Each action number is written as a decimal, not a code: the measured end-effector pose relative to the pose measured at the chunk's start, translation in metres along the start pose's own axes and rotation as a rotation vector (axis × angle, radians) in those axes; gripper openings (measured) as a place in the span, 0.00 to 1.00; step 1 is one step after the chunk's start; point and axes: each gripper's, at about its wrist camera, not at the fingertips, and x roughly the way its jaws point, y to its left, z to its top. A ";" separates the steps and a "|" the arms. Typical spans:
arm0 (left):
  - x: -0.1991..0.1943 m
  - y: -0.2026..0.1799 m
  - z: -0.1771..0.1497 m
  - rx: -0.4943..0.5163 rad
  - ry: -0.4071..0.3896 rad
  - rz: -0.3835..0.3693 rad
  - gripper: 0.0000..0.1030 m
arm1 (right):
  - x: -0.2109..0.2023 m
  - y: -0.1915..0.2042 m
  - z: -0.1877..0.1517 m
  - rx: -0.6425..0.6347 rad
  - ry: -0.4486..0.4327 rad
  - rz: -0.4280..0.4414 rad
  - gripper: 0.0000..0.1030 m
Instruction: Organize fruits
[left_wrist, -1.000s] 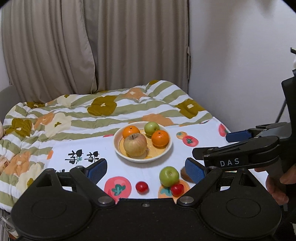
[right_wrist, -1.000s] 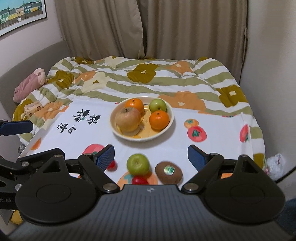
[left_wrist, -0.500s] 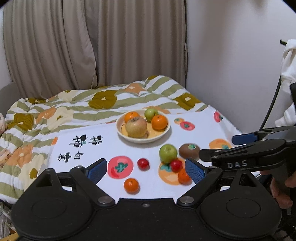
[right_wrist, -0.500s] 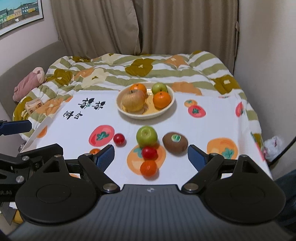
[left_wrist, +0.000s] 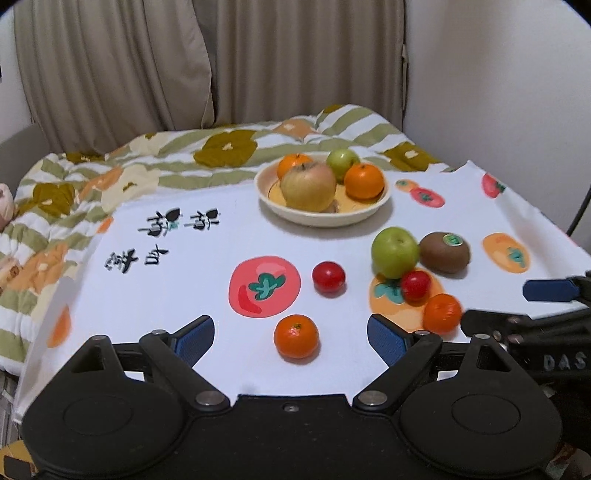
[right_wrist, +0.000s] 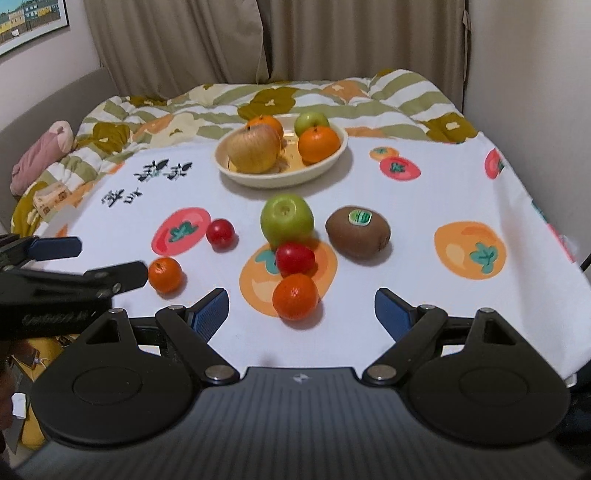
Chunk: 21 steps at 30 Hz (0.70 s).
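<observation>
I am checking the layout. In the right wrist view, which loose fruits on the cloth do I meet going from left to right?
small orange → red fruit → green apple → kiwi. The red fruit and orange below the apple overlap its span, so I leave them out.

Left hand-held gripper (left_wrist: 290, 334): matte black body, two round discs, silver pivot screws, blue fingertip pads (left_wrist: 195, 336). Right hand-held gripper (right_wrist: 301, 308): same build, ribbed grey housing (white "DAS" lettering on side, seen from left wrist view).
</observation>
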 end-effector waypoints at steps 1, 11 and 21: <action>0.007 0.001 0.000 0.000 0.009 -0.001 0.87 | 0.004 0.000 -0.001 0.002 0.001 0.000 0.98; 0.048 -0.001 -0.005 0.025 0.082 -0.022 0.68 | 0.034 0.003 -0.006 -0.003 0.022 -0.016 0.95; 0.063 -0.002 -0.008 0.035 0.122 -0.036 0.48 | 0.046 0.004 -0.004 0.012 0.032 -0.027 0.91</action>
